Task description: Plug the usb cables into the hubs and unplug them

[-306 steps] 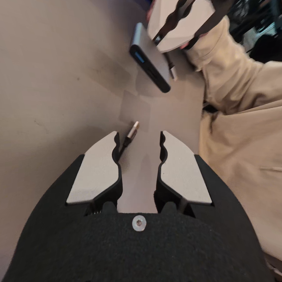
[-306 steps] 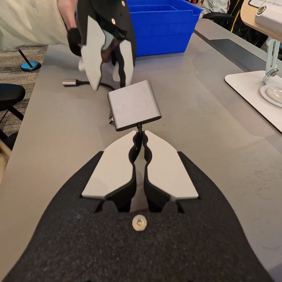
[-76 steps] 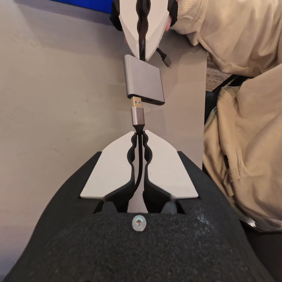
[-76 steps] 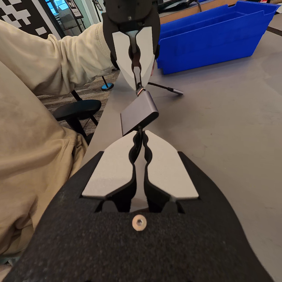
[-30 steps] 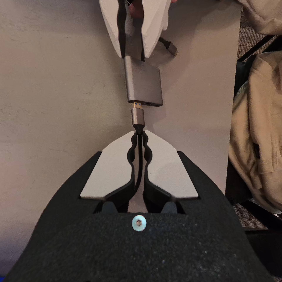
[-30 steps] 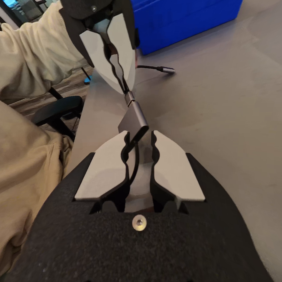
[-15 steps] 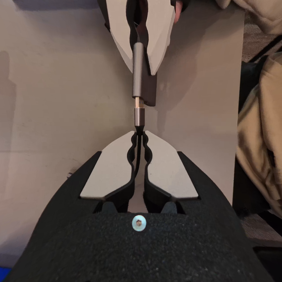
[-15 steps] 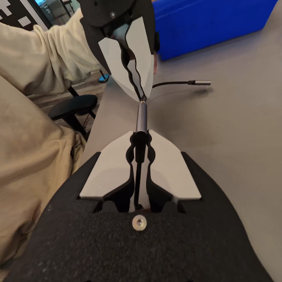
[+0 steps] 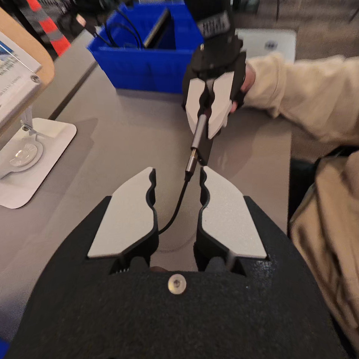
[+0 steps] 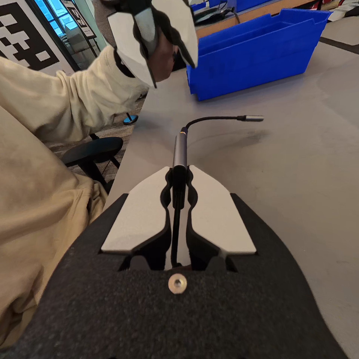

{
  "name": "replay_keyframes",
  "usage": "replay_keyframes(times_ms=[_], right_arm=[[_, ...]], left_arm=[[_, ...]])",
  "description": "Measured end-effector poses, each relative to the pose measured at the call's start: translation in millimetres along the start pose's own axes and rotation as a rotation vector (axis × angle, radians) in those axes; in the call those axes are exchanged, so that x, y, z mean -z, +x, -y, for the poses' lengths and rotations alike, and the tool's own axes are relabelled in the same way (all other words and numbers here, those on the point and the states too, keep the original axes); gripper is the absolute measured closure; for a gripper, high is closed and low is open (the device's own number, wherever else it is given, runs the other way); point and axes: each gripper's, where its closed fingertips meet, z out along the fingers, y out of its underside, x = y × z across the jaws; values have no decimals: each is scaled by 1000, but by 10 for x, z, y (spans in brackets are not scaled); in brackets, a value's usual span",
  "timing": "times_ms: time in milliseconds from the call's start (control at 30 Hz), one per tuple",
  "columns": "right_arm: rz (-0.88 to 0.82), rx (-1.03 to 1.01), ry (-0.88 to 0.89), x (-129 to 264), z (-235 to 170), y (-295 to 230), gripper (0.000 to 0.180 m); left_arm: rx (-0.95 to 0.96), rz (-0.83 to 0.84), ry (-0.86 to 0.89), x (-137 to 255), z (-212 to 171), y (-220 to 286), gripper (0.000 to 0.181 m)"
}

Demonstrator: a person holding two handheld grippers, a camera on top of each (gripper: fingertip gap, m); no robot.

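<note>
Hub (image 10: 180,153) clamped in right tool (image 10: 179,169); left tool (image 9: 177,171) apart; bin (image 9: 147,64) seemingly holds cables.

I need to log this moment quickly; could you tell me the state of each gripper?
Left gripper: open, holding nothing.
Right gripper: shut on the hub, cable plugged in.
</note>
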Motion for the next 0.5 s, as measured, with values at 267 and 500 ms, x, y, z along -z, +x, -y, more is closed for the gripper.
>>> replay_keyframes(times_ms=[267, 500], right_arm=[[97, 1, 95, 96, 151, -150, 167], [148, -12, 152, 160, 238, -212, 167]], left_arm=[[160, -44, 274, 85, -271, 117, 138], [113, -106, 324, 1, -274, 185, 142]])
